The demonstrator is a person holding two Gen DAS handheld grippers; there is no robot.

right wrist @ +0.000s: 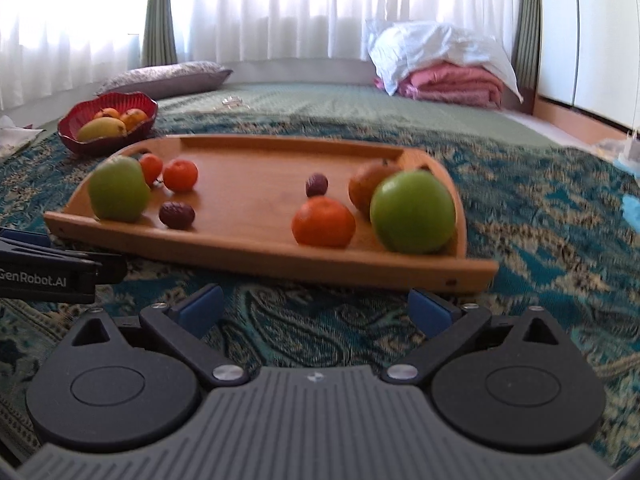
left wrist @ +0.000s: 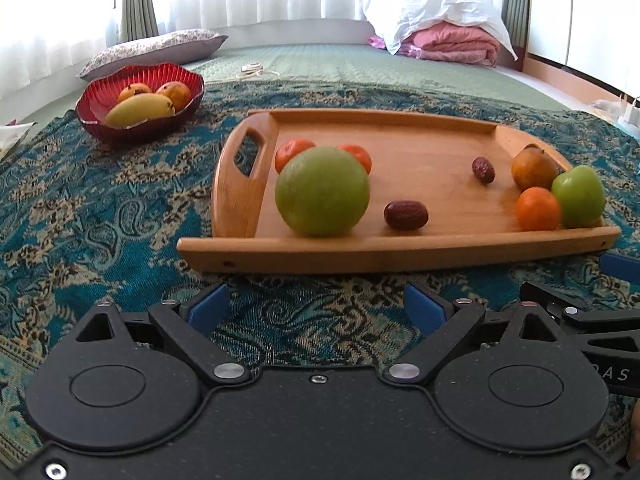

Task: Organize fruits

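A wooden tray (left wrist: 400, 254) (right wrist: 260, 256) lies on the patterned cloth. It holds a big green fruit (left wrist: 322, 192) (right wrist: 118, 189), two tangerines (left wrist: 294, 152) (right wrist: 180, 175) behind it, two dark dates (left wrist: 406, 215) (right wrist: 177, 215), a brown pear (left wrist: 534, 169), another tangerine (left wrist: 538, 208) (right wrist: 323, 221) and a green apple (left wrist: 578, 196) (right wrist: 412, 211). My left gripper (left wrist: 316, 308) is open before the tray's near rim, nothing between its blue pads. My right gripper (right wrist: 316, 308) is open too, short of the tray's near right corner.
A red bowl (left wrist: 140, 98) (right wrist: 108, 124) with a mango and two orange fruits sits far left. A pillow (left wrist: 152, 50) and folded bedding (left wrist: 448, 42) lie at the back. A white charger (left wrist: 632, 114) rests at the right edge.
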